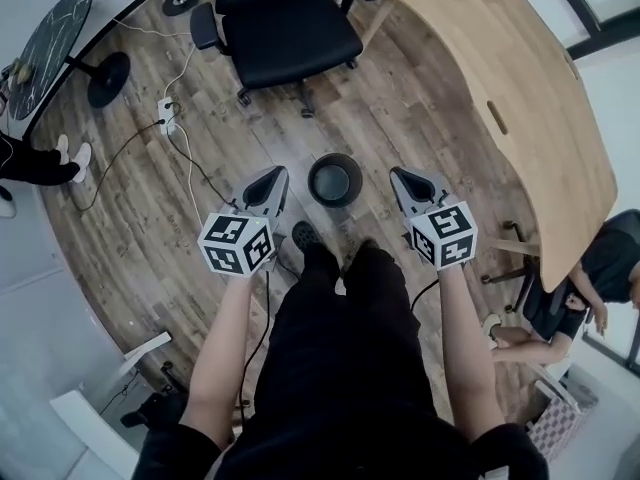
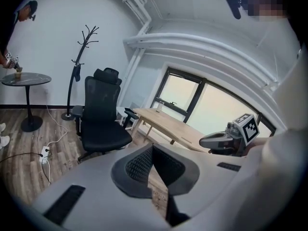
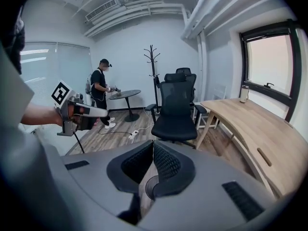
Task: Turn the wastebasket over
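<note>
The fingers of my left gripper [image 2: 152,147] are lying clenched together, pad against pad, and nothing is sitting between them. The fingers of my right gripper [image 3: 153,146] are clenched in the same way and are also holding nothing. Through the narrow slit under the right fingers I am seeing a part of the dark round rim of the wastebasket [image 3: 150,186].

In the head view both grippers are pointing forward and downward, one on each side of the wastebasket [image 1: 313,181], near it but not touching it. The wastebasket is standing upright on the wooden floor [image 1: 200,268] with its opening facing up, just in front of the person's feet, between the two grippers.

Beyond it a black office chair [image 1: 285,23] is standing. On the right a curved wooden table [image 1: 500,78] is running along the window side. On the left a white power strip [image 1: 167,115] with its cables is lying on the floor, and further away a round side table [image 3: 124,94] is standing with another person [image 3: 100,90] beside it. A coat stand [image 3: 154,66] is standing at the far wall.
</note>
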